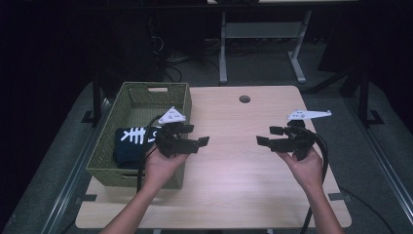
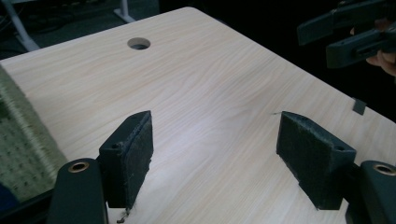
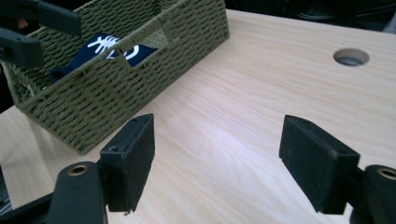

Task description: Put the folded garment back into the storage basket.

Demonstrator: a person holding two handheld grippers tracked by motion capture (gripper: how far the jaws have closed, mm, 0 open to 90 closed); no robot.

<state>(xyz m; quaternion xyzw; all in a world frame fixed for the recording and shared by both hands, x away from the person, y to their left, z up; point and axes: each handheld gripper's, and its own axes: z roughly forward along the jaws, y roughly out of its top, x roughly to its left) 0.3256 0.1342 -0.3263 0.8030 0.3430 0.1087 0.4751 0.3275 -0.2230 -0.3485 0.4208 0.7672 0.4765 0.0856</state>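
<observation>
Two hands hold black two-jaw grippers above a light wooden table, with the jaws pointing at each other. My left gripper hovers by the right wall of a green woven basket and is open, with nothing between its pads. My right gripper hangs over the table's right half, also open and empty, its pads wide apart. A dark cloth with a white fishbone print lies inside the basket; the cloth is partly hidden by the basket wall.
A round cable hole sits near the table's far edge. Bare wood lies between the two grippers. A desk frame and cables stand on the dark floor beyond the table. The right gripper shows far off in the left gripper view.
</observation>
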